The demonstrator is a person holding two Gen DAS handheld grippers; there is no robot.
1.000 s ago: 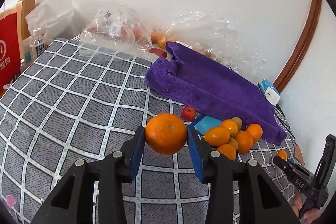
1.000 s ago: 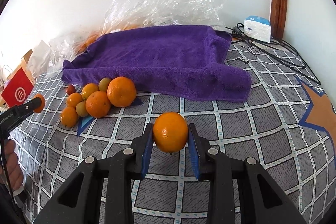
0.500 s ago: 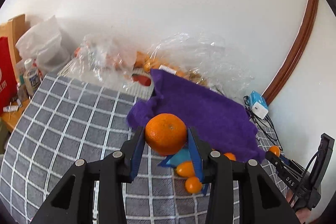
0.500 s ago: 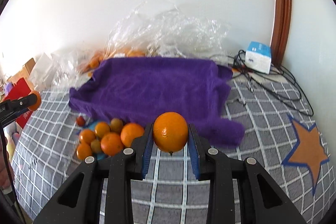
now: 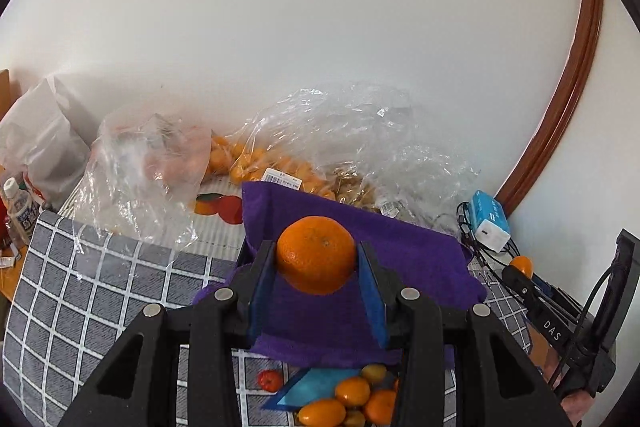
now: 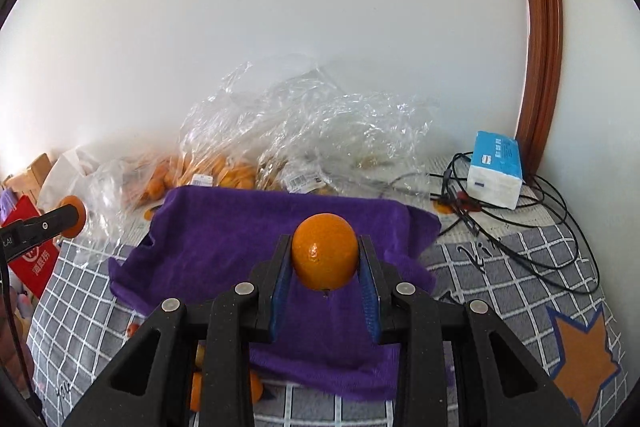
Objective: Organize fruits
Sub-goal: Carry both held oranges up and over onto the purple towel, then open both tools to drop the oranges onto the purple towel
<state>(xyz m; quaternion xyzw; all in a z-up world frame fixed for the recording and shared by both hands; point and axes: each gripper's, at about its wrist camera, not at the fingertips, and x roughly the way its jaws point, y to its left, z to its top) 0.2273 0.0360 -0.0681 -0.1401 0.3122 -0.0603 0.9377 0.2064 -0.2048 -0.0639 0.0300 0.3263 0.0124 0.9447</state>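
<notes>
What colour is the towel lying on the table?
Purple; the towel shows best in the right wrist view.

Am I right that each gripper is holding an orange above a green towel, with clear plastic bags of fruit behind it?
Not quite: the towel is purple, as both wrist views show. The rest holds: the left gripper and right gripper each clamp an orange, with plastic bags behind.

One round orange (image 5: 316,254) sits pinched between the left jaws, held up over the purple towel (image 5: 408,259). A second orange (image 6: 325,251), glossy with its stem end down, is clamped in the right jaws above that towel. A small pile of loose fruit (image 5: 352,401) lies on the checked surface just beside the towel's near edge.
</notes>
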